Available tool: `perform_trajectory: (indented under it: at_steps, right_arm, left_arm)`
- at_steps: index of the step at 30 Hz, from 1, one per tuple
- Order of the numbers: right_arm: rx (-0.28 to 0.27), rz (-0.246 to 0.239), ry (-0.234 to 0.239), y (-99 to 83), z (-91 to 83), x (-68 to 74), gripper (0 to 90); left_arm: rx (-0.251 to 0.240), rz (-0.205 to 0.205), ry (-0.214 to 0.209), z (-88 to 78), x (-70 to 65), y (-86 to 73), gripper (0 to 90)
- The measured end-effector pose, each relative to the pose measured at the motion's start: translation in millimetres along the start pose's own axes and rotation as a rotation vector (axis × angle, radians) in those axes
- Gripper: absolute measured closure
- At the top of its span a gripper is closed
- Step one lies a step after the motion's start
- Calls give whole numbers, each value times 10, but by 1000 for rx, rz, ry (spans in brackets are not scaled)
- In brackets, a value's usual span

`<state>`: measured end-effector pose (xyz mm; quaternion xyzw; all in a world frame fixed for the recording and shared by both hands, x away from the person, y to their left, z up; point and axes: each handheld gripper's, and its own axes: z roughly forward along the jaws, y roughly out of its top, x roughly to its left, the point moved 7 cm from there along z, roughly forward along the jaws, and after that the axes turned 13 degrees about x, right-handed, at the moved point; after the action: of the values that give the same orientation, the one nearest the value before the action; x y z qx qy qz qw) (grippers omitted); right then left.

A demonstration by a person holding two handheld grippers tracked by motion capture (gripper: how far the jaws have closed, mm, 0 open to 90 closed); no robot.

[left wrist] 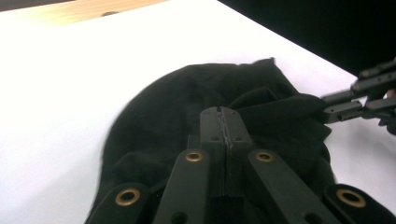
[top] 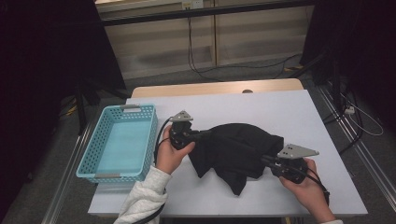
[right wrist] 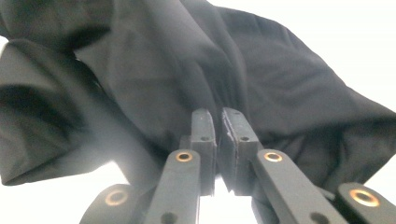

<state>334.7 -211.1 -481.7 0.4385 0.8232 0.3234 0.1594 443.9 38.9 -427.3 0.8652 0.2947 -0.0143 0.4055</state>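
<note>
So I've got a black cloth [top: 236, 151] bunched up mid-table [top: 299, 112], towards my side, w/ a gripper on each end. Left gripper [top: 201, 136] is at the cloth's left edge. In the left gripper view its jaws are pressed together w/ cloth right under and around them, so clamped on the cloth afaict. That view also has the right gripper [left wrist: 327, 113] coming in from the right side, biting the far fold.

Right gripper sits at the cloth's lower right corner in the high view. In its own view the jaws are nearly together w/ a thin slit between the pads, fabric draped right in front. Can't tell if cloth is actually in the slit there.

Blue basket [top: 105, 165] sits left of the cloth, just beside my left hand [top: 170, 156].
</note>
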Motion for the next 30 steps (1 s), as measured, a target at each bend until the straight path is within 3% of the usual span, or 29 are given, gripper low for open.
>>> perform_trajectory:
  at_steps: [3, 10, 14, 16, 20, 23, 24, 25, 26, 30]
  right_arm:
    - [-2, 16, 23, -6, 2, -9, 815]
    - [-54, -76, 58, 191, 16, 237, 677]
    - [-61, -94, 51, 261, 30, 318, 622]
    - [-66, -116, 91, 298, 56, 395, 571]
    - [-37, -140, 101, 302, 160, 452, 543]
    - [-3, -168, 122, 305, 323, 521, 555]
    - [28, -189, 112, 297, 442, 557, 631]
    - [28, -189, 112, 297, 442, 557, 631]
    - [53, -200, 113, 276, 495, 573, 833]
    - [46, -172, 127, 292, 415, 519, 847]
  left_arm:
    - [-9, -22, 1, -26, 68, -17, 892]
    - [-12, -41, 22, 14, 166, -54, 892]
    - [-8, -50, 42, 70, 214, -87, 892]
    - [0, -61, 41, 104, 250, -123, 892]
    - [8, -72, 15, 153, 263, -160, 892]
    - [13, -75, 7, 186, 260, -183, 891]
    - [14, -69, 6, 183, 251, -183, 891]
    - [14, -69, 6, 183, 251, -183, 891]
    - [13, -64, 7, 175, 245, -180, 891]
    - [-1, -40, 12, 119, 221, -145, 892]
